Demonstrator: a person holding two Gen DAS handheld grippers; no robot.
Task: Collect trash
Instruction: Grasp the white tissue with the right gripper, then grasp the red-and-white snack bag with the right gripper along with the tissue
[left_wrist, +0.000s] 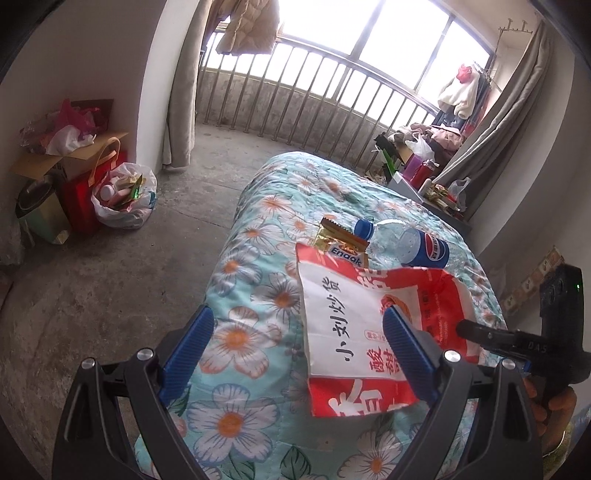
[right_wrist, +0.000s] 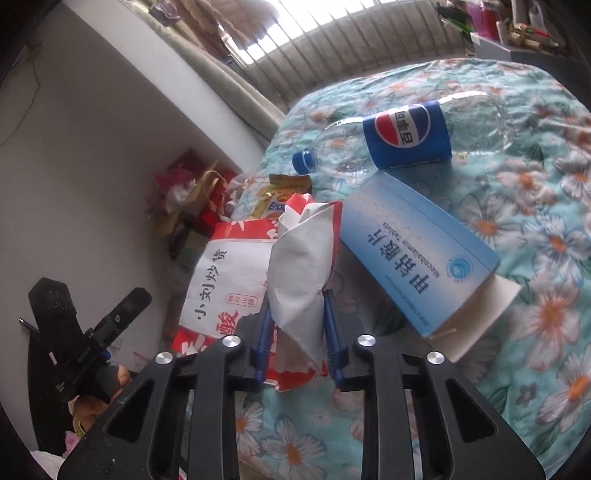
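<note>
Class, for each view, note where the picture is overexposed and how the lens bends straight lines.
Left wrist view: the large barred window is blown out white, and its metal railing bows into an arc. Right wrist view: glare whitens the top edge, and the white wall curves and leans.

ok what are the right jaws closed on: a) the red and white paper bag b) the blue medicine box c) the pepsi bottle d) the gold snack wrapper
a, in the right wrist view the right gripper pinches a crumpled fold of the red and white paper bag, while the Pepsi bottle and blue box lie untouched on the bed.
</note>
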